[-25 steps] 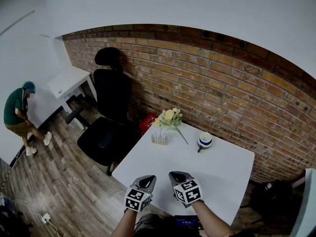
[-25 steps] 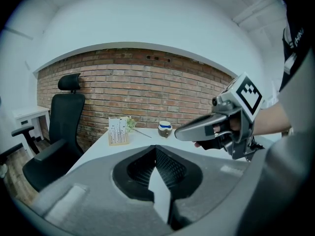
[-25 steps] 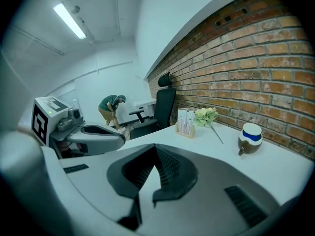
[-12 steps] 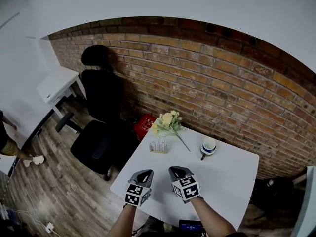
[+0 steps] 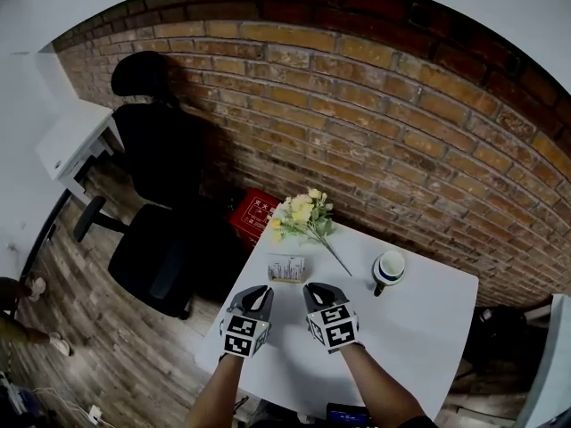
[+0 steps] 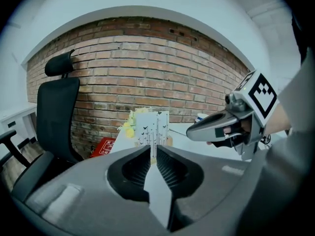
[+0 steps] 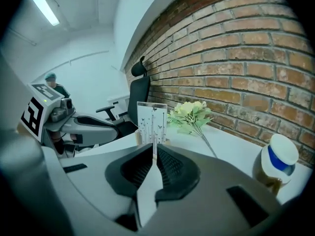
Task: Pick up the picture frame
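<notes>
A brick wall [image 5: 357, 105] fills the top of the head view. A black office chair [image 5: 156, 194] stands at left, and the white bench [image 5: 419, 319] takes the lower right. At lower centre sit the left tongs [image 5: 258, 293] and right tongs [image 5: 318, 292], side by side. Each pair of jaws is opening to a narrow slit with nothing between them. Yellow flowers [image 5: 302, 214] lie at centre, with a cup [image 5: 389, 267] to their right. The picture frame [image 5: 286, 268] stands upright on the bench just above both tongs, untouched.
</notes>
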`<state>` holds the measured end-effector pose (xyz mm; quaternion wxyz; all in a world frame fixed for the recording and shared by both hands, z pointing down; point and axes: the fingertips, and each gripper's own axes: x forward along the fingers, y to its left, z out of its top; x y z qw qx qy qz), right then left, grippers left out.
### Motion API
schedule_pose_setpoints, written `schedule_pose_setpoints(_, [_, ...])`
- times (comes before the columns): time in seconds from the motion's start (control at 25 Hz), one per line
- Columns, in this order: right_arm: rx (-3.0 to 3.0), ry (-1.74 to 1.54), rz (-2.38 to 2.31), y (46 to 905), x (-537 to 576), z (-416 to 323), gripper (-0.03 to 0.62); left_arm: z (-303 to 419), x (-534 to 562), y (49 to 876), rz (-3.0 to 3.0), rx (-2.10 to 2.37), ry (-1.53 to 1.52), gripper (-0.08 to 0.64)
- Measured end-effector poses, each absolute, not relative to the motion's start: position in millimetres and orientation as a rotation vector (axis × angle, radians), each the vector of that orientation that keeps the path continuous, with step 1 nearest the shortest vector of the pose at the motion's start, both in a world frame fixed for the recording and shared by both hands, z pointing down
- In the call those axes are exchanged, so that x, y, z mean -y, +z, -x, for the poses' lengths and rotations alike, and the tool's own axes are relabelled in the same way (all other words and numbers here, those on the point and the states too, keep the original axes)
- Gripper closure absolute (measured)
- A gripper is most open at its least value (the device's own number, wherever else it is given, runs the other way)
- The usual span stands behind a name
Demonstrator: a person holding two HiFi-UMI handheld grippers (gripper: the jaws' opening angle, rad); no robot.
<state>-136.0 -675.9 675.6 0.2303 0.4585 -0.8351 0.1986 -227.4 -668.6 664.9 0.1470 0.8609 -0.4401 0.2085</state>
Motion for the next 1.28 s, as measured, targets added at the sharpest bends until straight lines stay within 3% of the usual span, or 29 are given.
schedule_pose_setpoints(0.12, [2.27,0.575,-1.271,689.9,691.8,137.2,0.54,231.6,687.9,678.8,-2.461,1.257,0.618,0.478])
schedule_pose_setpoints(0.4, [2.247,0.6,-1.243,719.4,716.6,144.4,0.484,234.3,720.6,709.6,-2.44,1.233,0.657,0.408])
schedule_pose_setpoints(1.28, [2.2,0.61,-1.216,742.5,719.9,147.7,0.496,224.7,726.9,731.8,-2.425,1.185,0.65,0.446])
